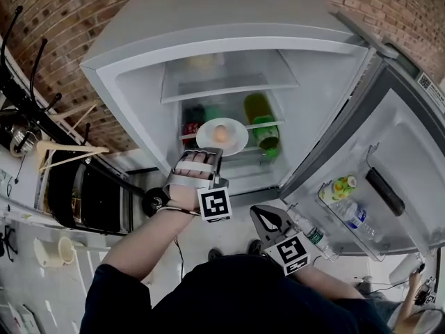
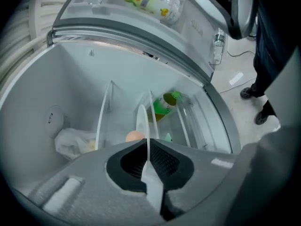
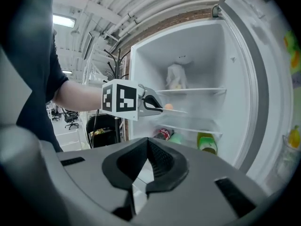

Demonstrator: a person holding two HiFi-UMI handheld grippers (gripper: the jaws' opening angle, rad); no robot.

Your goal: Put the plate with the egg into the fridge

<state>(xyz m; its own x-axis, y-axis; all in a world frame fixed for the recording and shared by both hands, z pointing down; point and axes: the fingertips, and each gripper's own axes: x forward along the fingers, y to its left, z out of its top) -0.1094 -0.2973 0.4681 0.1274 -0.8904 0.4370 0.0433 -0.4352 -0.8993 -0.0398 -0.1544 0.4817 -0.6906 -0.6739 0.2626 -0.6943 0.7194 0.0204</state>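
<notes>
A white plate (image 1: pixel 222 136) with a brown egg (image 1: pixel 220 133) on it hangs level in the open fridge (image 1: pixel 139 82), over the middle glass shelf (image 1: pixel 240 157). My left gripper (image 1: pixel 208 160) is shut on the plate's near rim. Seen from the left gripper view, the plate (image 2: pixel 142 121) is edge-on between the jaws, with the egg (image 2: pixel 135 136) just beyond them. The right gripper view has the left gripper (image 3: pixel 151 102), the plate (image 3: pixel 175 110) and the egg (image 3: pixel 168 106) from the side. My right gripper (image 1: pixel 261 214) is low, outside the fridge, shut and empty.
A green bottle (image 1: pixel 263 127) and a red can (image 1: pixel 191 127) lie on the shelf below the plate. A white bag (image 3: pixel 175 76) sits on the upper shelf. The open door (image 1: pixel 410 152) at the right holds bottles (image 1: pixel 351 214). A dark appliance (image 1: pixel 83 193) stands at the left.
</notes>
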